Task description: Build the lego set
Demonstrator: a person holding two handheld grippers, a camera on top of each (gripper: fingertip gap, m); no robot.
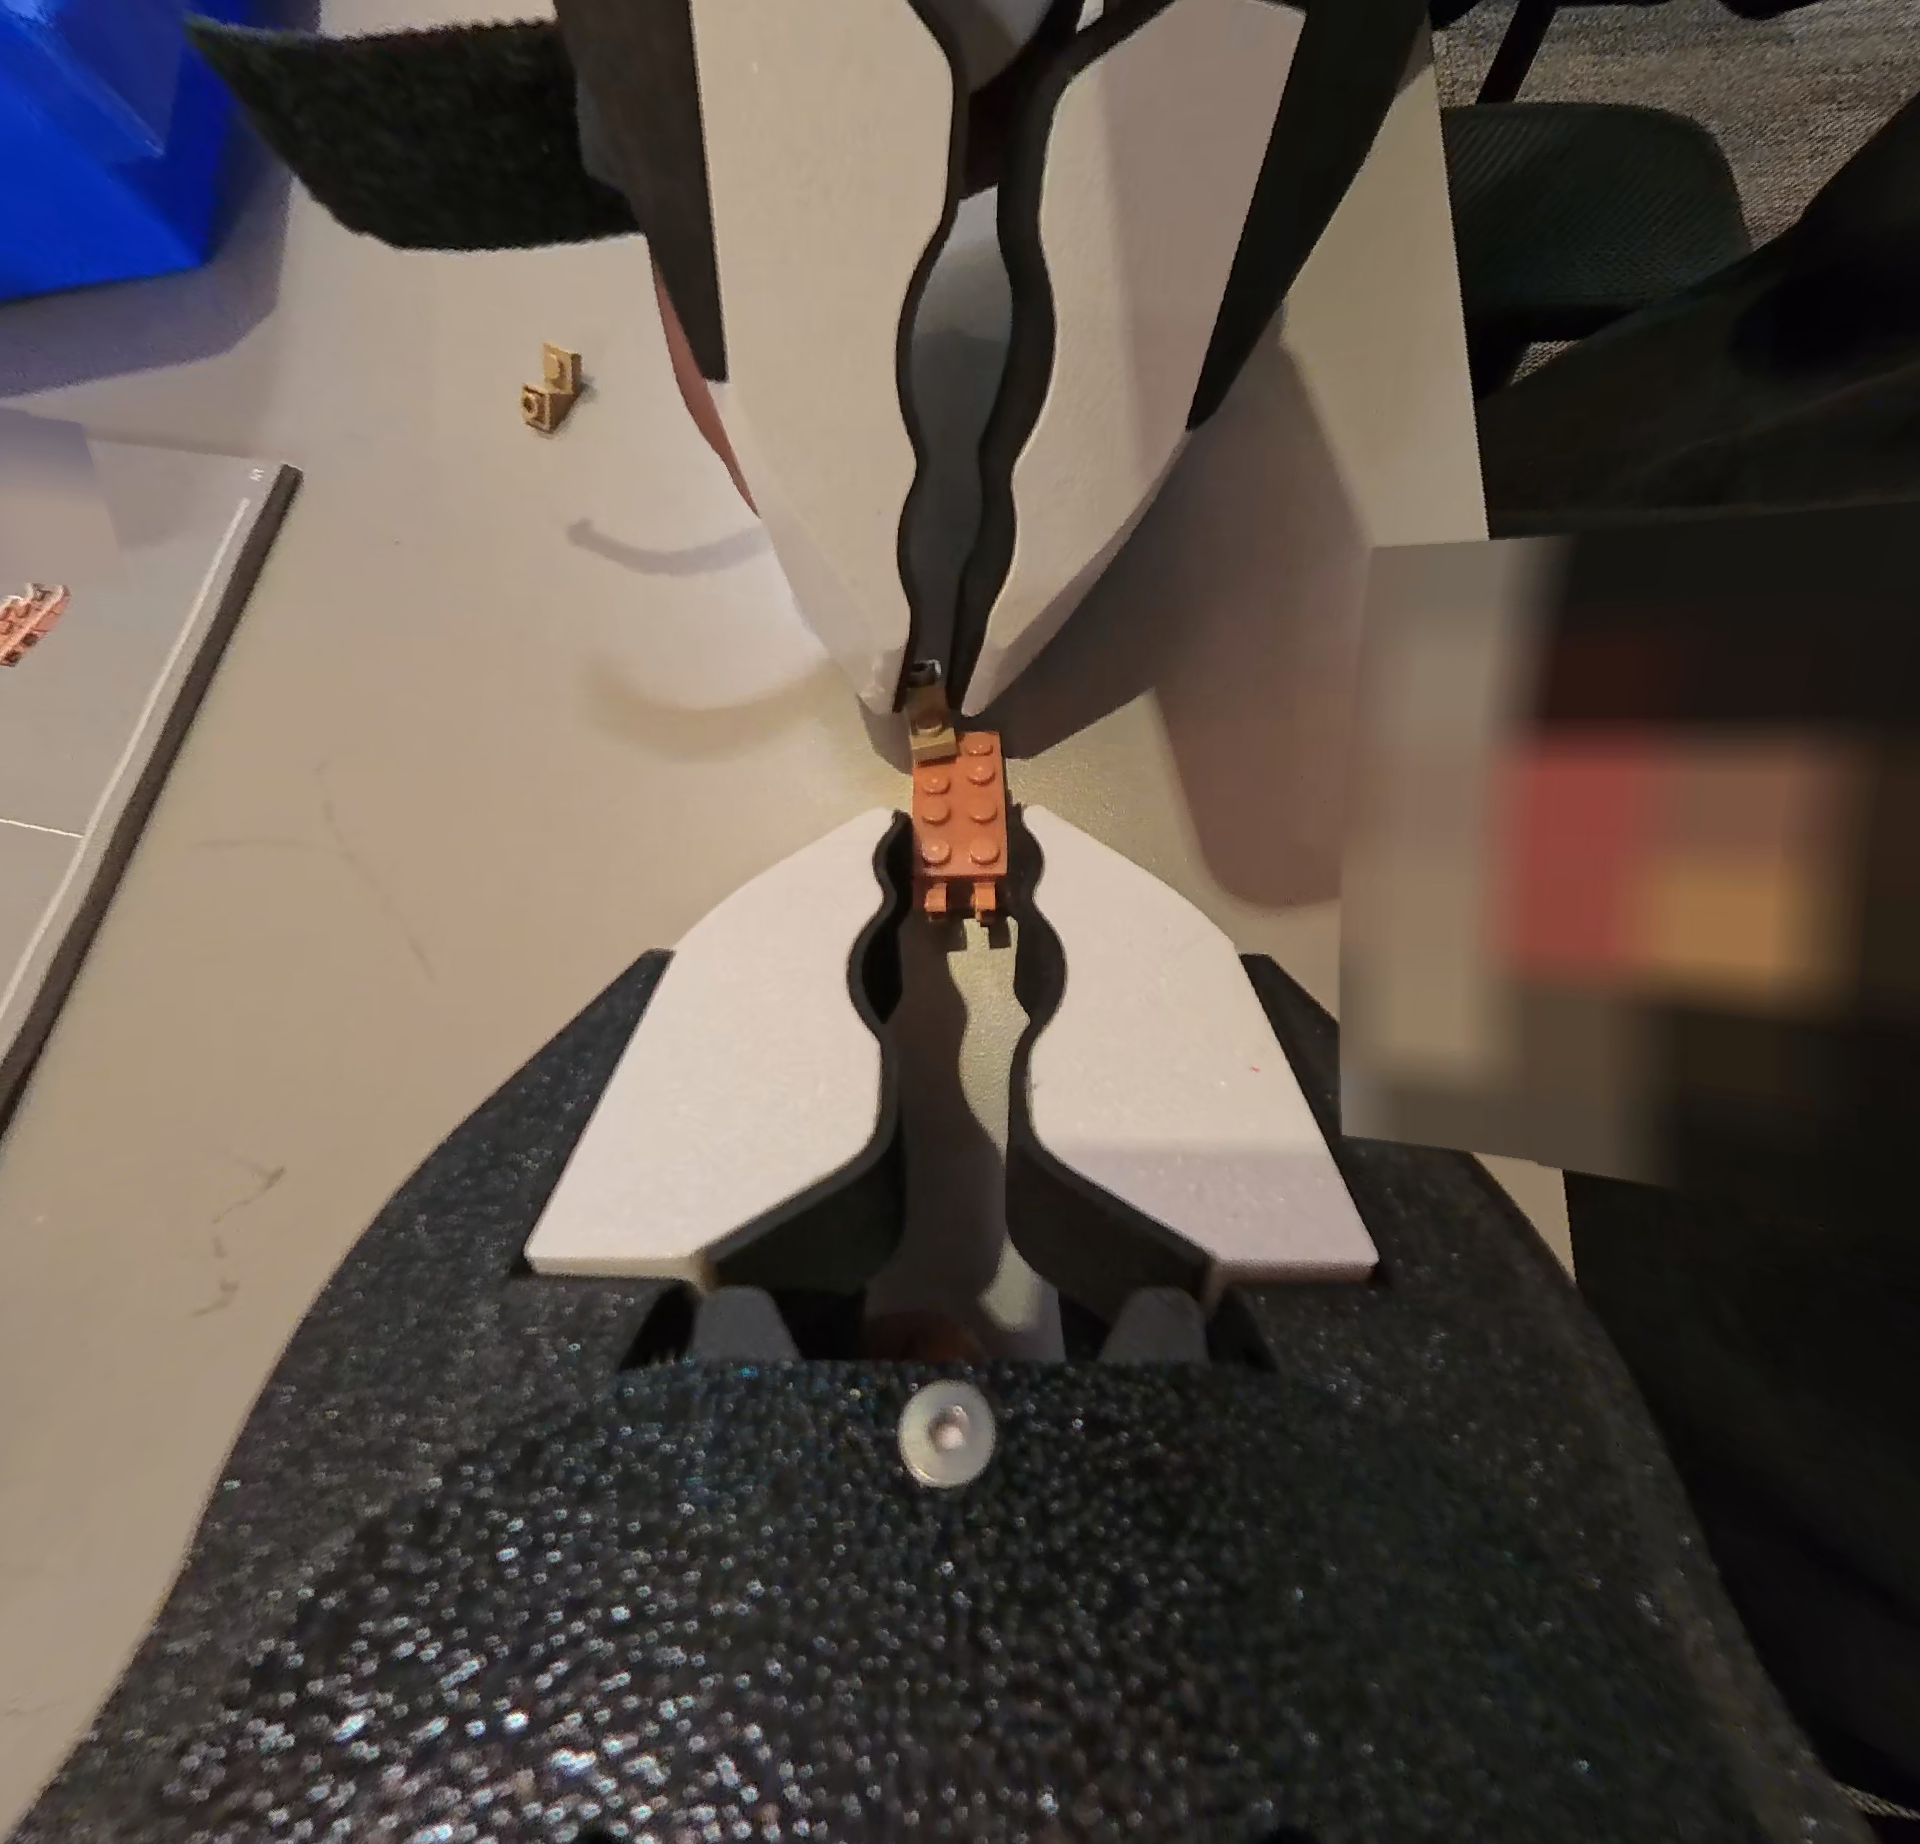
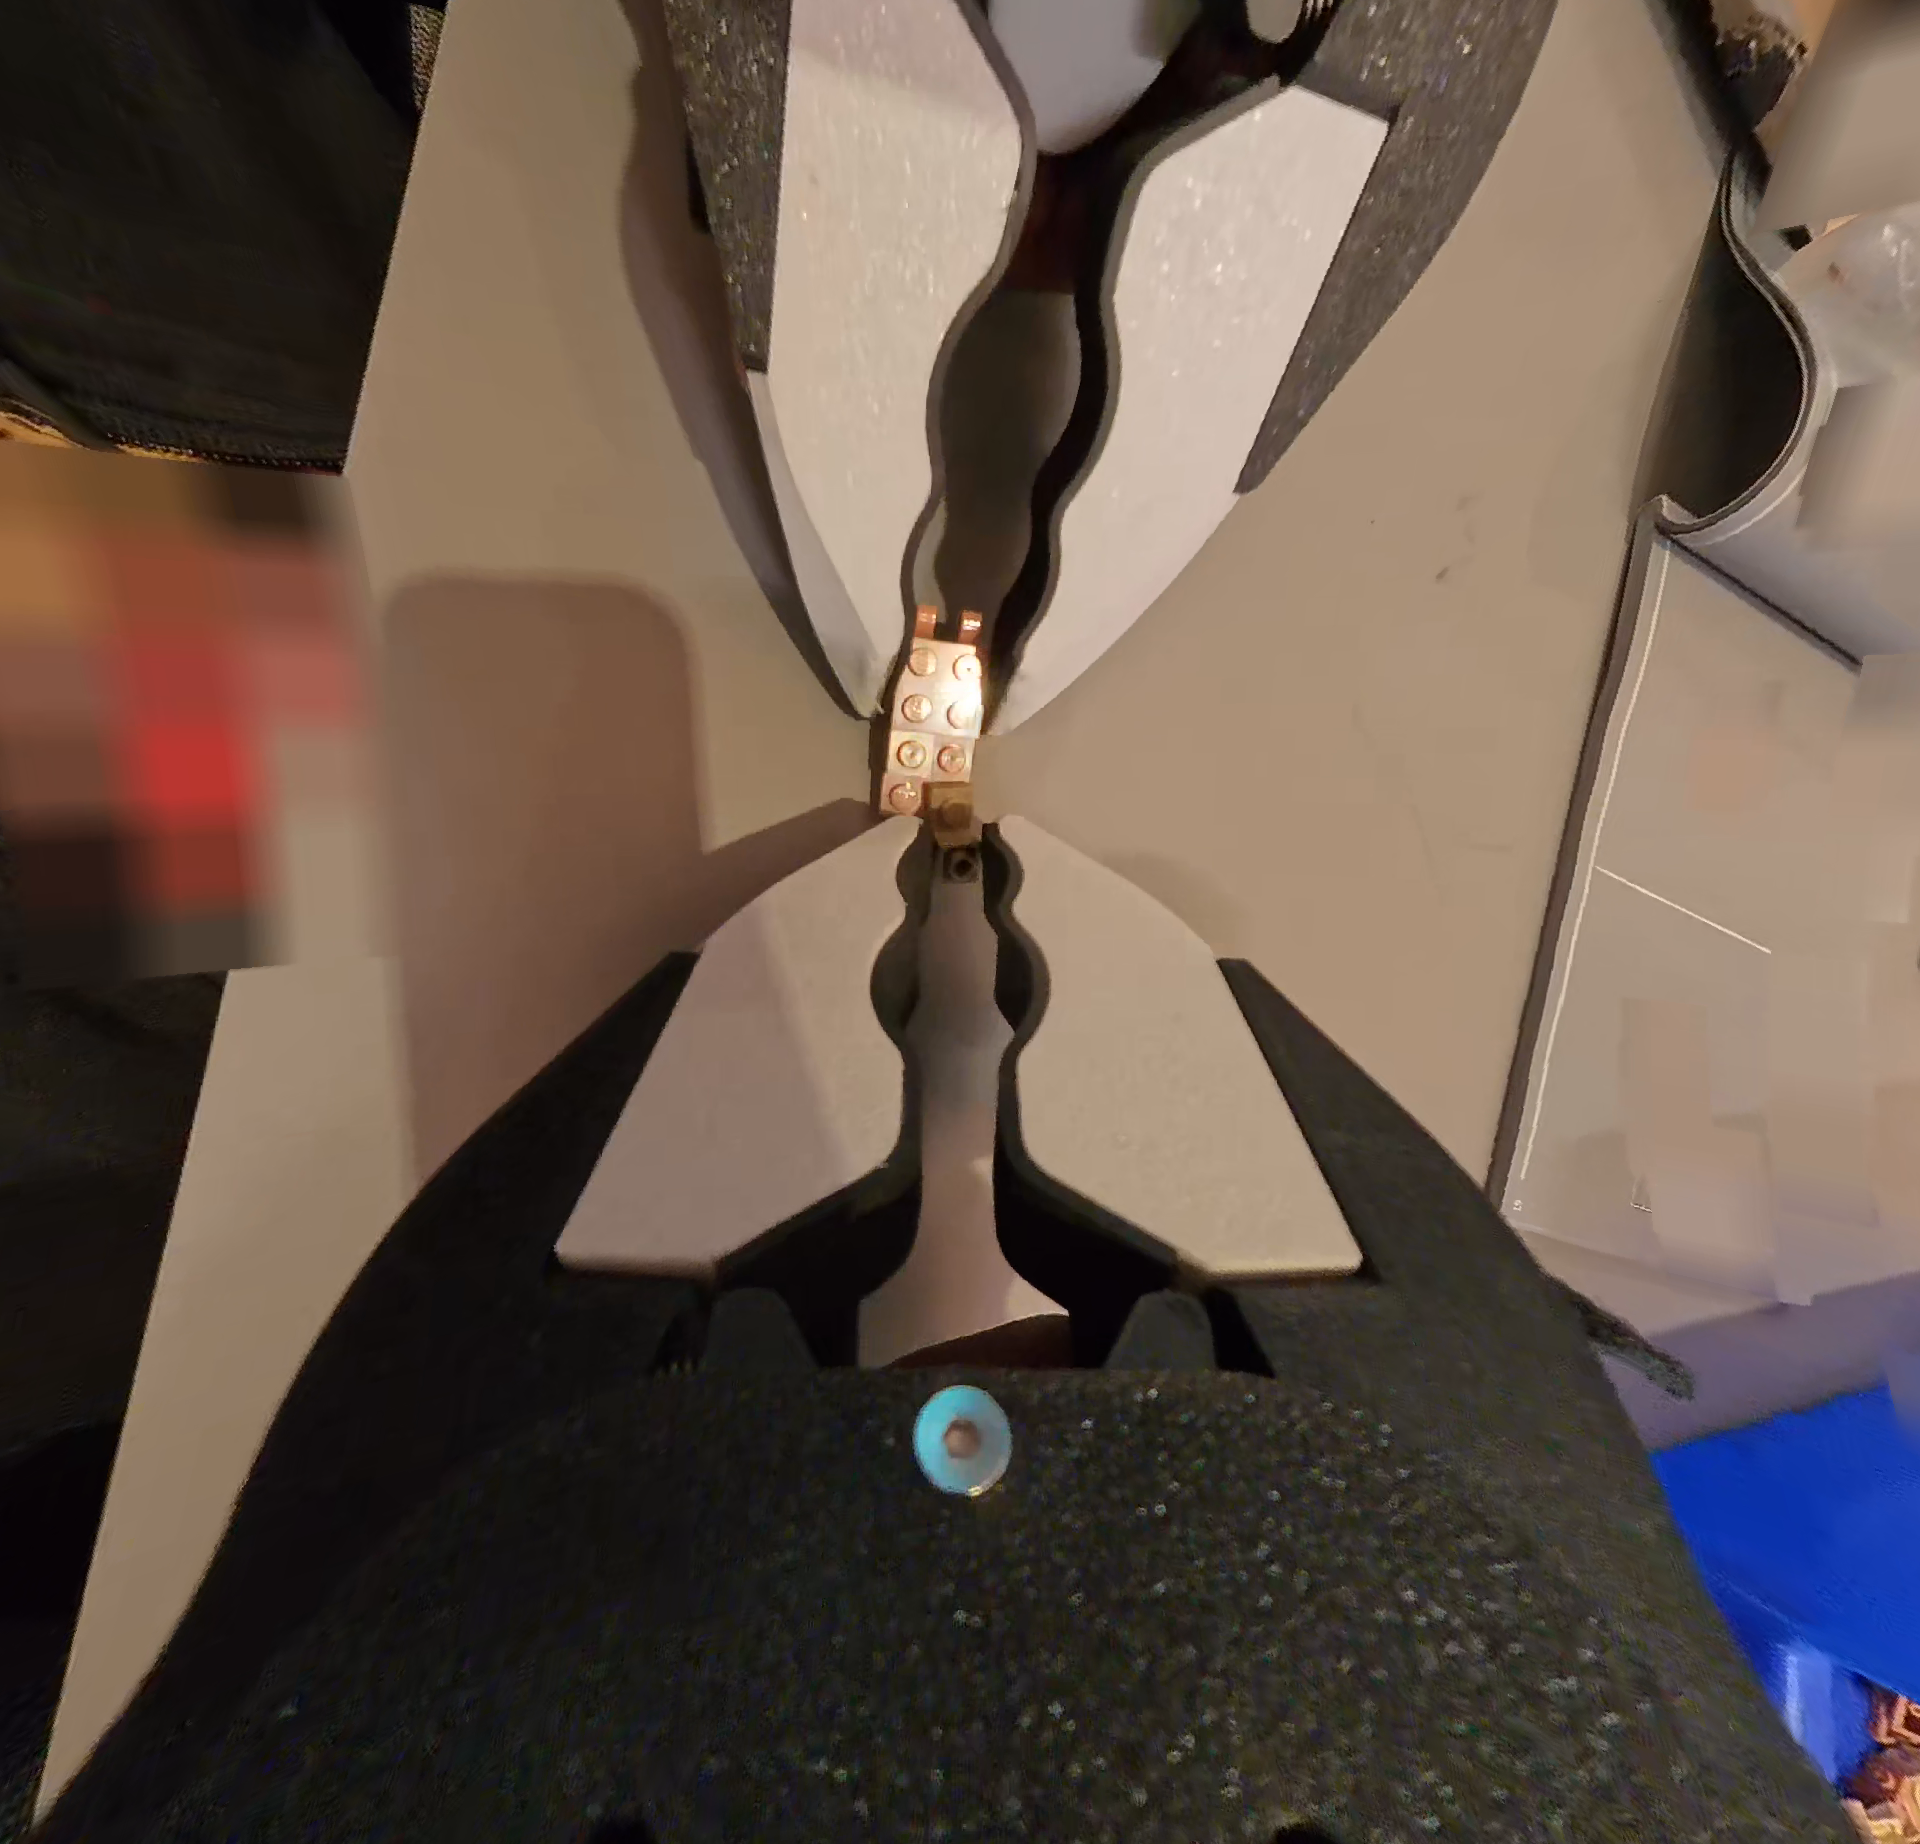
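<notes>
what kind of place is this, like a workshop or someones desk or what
Probably an office or lab desk set up for building with toy bricks: a plain grey tabletop, a blue bin at its edge, a loose tan bracket piece, and a mesh office chair on carpet behind.

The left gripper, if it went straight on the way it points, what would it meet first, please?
Probably the right gripper, facing it nearly tip to tip. The orange studded toy-brick plate that the left gripper holds already touches the small tan bracket brick in the right one.
</notes>
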